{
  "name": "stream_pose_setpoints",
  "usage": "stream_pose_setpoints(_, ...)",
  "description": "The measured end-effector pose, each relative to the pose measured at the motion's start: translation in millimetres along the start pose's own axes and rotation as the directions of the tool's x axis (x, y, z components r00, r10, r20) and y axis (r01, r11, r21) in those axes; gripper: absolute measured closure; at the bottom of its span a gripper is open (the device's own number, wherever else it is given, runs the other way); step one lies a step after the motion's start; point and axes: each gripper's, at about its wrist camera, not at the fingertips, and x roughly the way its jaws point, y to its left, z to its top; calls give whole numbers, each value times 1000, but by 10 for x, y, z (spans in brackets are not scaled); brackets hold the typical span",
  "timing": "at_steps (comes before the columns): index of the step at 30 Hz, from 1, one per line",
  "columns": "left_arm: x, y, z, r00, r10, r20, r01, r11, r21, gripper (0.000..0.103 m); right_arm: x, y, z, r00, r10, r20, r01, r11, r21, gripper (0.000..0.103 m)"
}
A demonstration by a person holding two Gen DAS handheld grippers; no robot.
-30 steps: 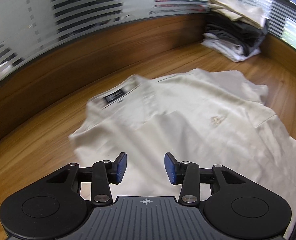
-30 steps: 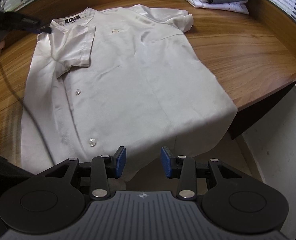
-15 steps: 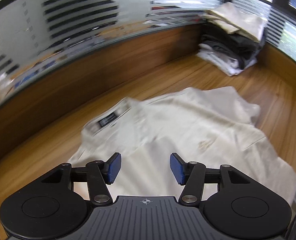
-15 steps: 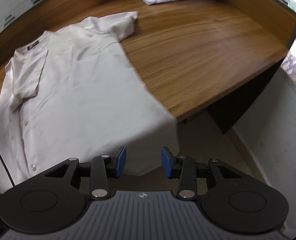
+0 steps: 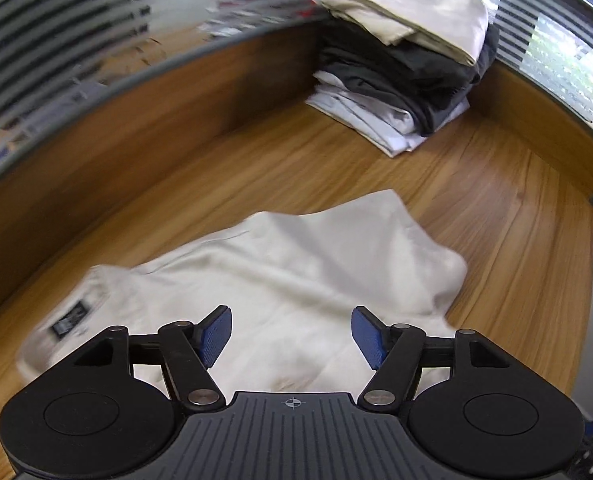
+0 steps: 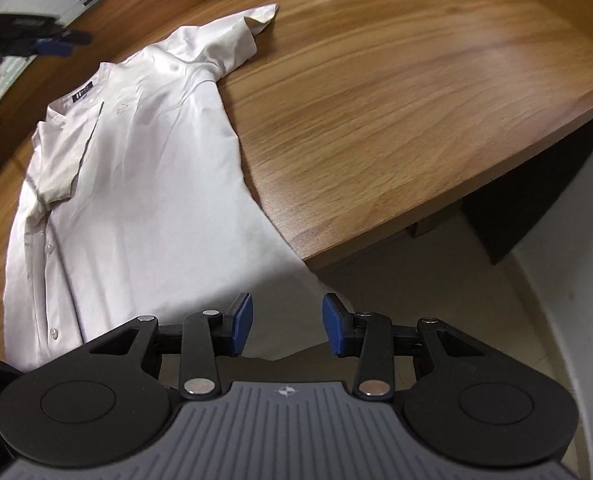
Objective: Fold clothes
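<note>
A cream short-sleeved shirt [image 6: 144, 168] lies face up on the wooden desk [image 6: 376, 112], collar with a dark label [image 6: 82, 95] at the far left, its hem hanging over the desk's front edge. One sleeve is folded across the chest; the other sleeve [image 6: 232, 40] lies spread out. My right gripper [image 6: 287, 330] hovers open above the hanging hem, nothing between its pads. In the left wrist view my left gripper [image 5: 292, 336] hangs over the shirt [image 5: 296, 276] near the collar label [image 5: 67, 322]; its jaws are opening and empty. The left gripper [image 6: 58, 44] also shows in the right wrist view, above the collar.
A stack of folded clothes [image 5: 400, 60], cream over dark over white, stands in the far corner against the wooden back panel [image 5: 136, 128]. Striped frosted glass [image 5: 56, 40] rises behind the panel. Pale floor [image 6: 436, 280] lies beyond the desk's front edge.
My left gripper has swung right across the shirt's top, and its jaws have widened. My right gripper has shifted right and lower along the hem, jaws unchanged.
</note>
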Motion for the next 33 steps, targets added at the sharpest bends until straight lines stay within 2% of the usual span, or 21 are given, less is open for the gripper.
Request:
stream_pose_setpoints(6,422,-299,295,998,-34,-43,34,999,16,32,161,-157,26,998,59,-8,-59,998,-33,59)
stream_pose_setpoints(9,635,-409,396,995,-53,-89,54,998,12,31,240,-197,6,997,79,-13,-79,994,-75,58)
stream_pose_setpoints(13,912,-530,548,986,-89,-137,84,996,-40,30,285,-212,22,989,144,-36,-148,980,-136,58)
stream_pose_setpoints(16,1133,-627,666,981,-95,-169,82,993,-85,30,280,-232,55,974,222,-51,-228,960,-161,58)
stream_pose_setpoints(22,1486,-795,866,983,-60,-176,47,996,-77,26,283,-324,84,945,322,-54,-326,938,-117,58)
stream_pose_setpoints(28,1682,-834,945,987,6,-163,-10,1000,-21,26,239,-382,40,924,382,3,-382,924,-24,56)
stream_pose_setpoints(30,1720,-831,948,986,7,-167,-10,1000,-15,24,231,-386,23,919,394,19,-394,919,-1,56)
stream_pose_setpoints(33,1745,-848,937,989,11,-148,-11,1000,0,19,251,-366,11,923,383,26,-384,923,24,55)
